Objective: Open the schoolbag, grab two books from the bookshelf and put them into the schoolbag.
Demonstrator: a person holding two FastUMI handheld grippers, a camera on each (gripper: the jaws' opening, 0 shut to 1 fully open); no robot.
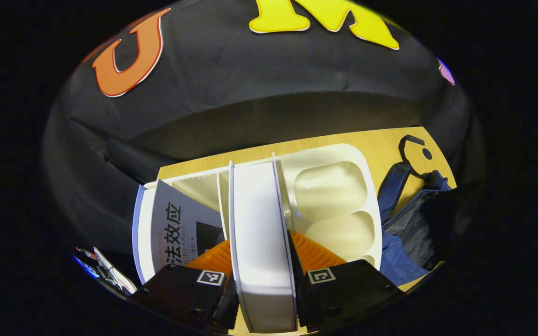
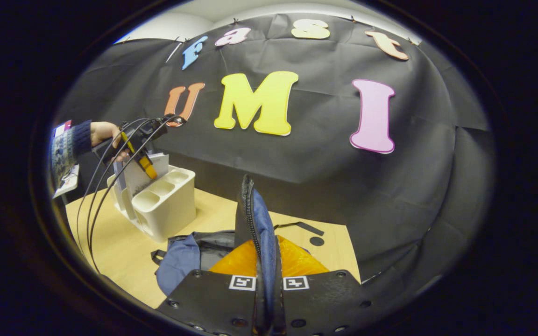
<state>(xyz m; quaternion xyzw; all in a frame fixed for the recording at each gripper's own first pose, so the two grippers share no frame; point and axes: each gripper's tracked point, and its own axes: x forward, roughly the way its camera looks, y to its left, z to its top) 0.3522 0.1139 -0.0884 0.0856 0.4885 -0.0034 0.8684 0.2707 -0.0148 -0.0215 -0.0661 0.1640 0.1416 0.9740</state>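
Black cloth is backing the whole booth, and below it the wooden tabletop (image 2: 110, 242) is carrying the white bookshelf (image 2: 166, 205) on one side and the blue schoolbag (image 2: 180, 261) nearby. I am running the left gripper (image 1: 262, 291) over the bookshelf, and its jaws are pressing on both faces of a white book (image 1: 259, 233) standing upright in its slot, gripped at the top edge so it can come straight up between the dividers. A second book (image 1: 175, 228) with a grey cover is leaning in the neighbouring slot, just beside it. I am using the right gripper (image 2: 266, 298) to pinch the zippered flap (image 2: 255, 219) of the schoolbag and keep it upright, which I judge is holding the mouth open. Open room is lying above the bookshelf; the bookshelf's wall and the raised flap are the edges I am watching on the way across.
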